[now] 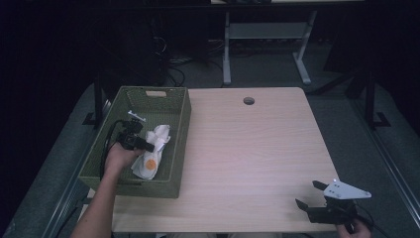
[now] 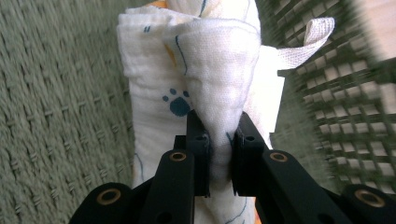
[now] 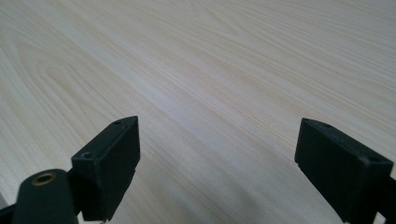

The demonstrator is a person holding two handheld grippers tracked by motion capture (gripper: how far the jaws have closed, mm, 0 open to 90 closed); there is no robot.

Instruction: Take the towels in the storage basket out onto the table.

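White cloth [image 2: 205, 70] pinched tight in left tongs [image 2: 219, 144]; right tongs [image 3: 217, 163] wide apart.

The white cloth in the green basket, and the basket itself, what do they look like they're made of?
The cloth looks like soft, matte woven cotton: a fine gauze weave shows, printed with blue paw marks. The basket looks like woven matte green fibre or plastic strands, with an open lattice in its walls; which one is unclear.

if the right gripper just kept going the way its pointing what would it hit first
Probably nothing close. The right gripper, jaws open, points left across the bare table, and its own view has bare wood ahead. Farther along that line sits the green basket, though depth is hard to judge.
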